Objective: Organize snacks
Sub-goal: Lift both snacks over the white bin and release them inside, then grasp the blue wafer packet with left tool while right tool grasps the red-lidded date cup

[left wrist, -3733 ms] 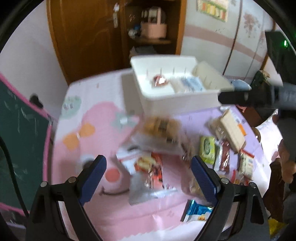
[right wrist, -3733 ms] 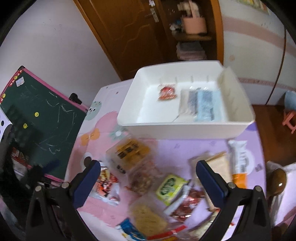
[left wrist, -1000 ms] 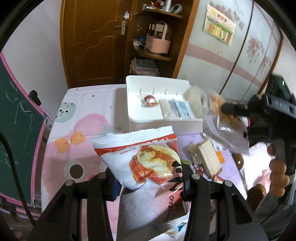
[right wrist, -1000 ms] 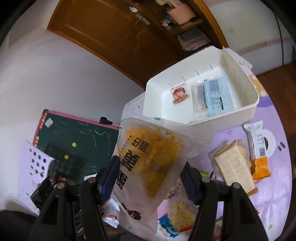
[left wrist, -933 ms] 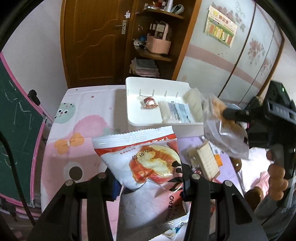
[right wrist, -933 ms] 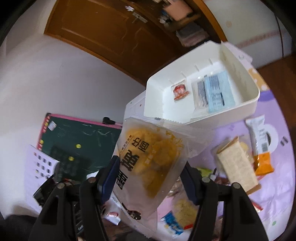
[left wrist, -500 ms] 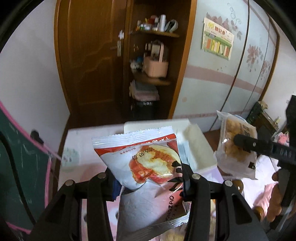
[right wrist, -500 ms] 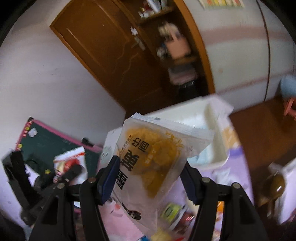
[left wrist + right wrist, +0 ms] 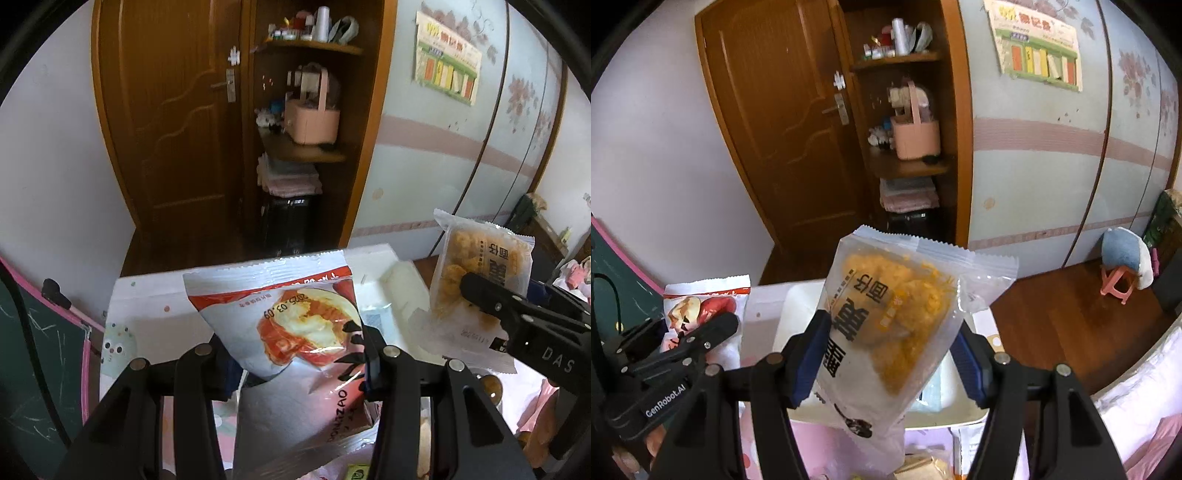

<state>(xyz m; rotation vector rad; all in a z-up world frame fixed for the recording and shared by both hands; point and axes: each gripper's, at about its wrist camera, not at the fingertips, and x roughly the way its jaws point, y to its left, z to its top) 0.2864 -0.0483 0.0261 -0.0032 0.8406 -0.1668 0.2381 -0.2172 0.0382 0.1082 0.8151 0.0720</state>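
Left gripper clamps a red-and-white snack bag, raised above the white bin ahead. Right gripper grips a clear yellow-snack packet over the same bin.

Both wrist views look level across the white bin toward the shared wooden door.

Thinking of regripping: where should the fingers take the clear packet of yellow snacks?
I'd grip its flat middle, as the right gripper does on the clear snack packet, approaching from the lower end. The faces are flat and pliable; the crimped top seal is thin and stands free.
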